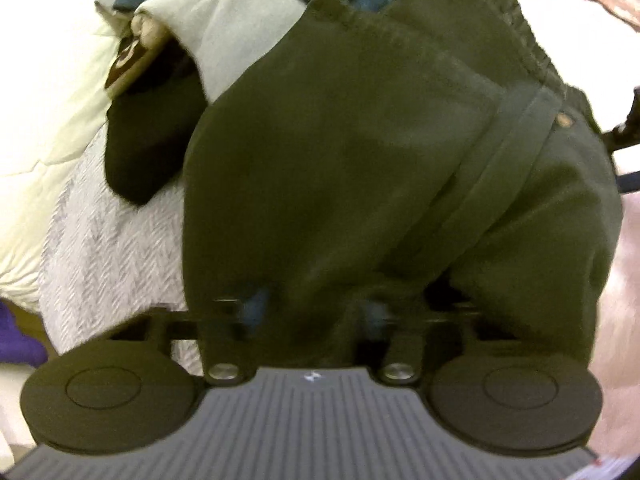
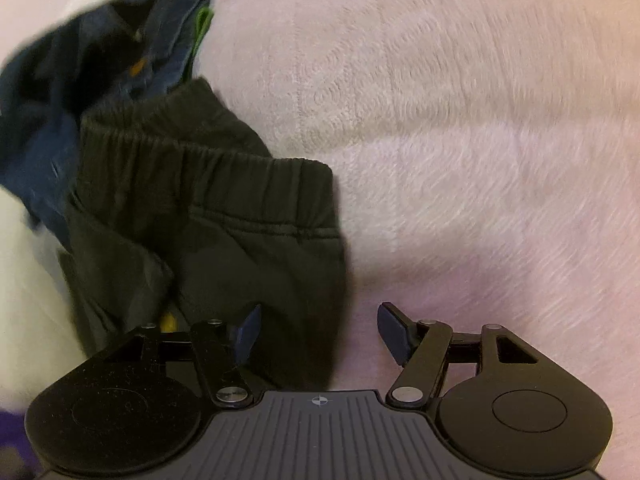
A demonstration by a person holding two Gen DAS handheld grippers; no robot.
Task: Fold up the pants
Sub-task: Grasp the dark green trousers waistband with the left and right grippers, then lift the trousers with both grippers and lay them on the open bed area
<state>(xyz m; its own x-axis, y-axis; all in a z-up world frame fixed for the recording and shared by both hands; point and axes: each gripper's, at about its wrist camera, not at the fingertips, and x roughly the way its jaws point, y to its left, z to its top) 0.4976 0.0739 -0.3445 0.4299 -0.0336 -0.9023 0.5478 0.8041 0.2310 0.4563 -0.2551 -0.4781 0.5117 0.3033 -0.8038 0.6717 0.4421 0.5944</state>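
Dark olive green pants fill the left wrist view, bunched and blurred, with a belt loop and a brass button at the right. My left gripper is pressed into them; its blue fingers stand apart, open, with cloth lying between and over them. In the right wrist view the pants lie folded at the left, elastic waistband toward the top. My right gripper is open at their right edge, one finger over the cloth and the other over the blanket.
A pink fleece blanket covers the surface to the right. Blue jeans are heaped behind the pants. On the left lie a black garment, pale green cloth, a grey herringbone blanket and a cream comforter.
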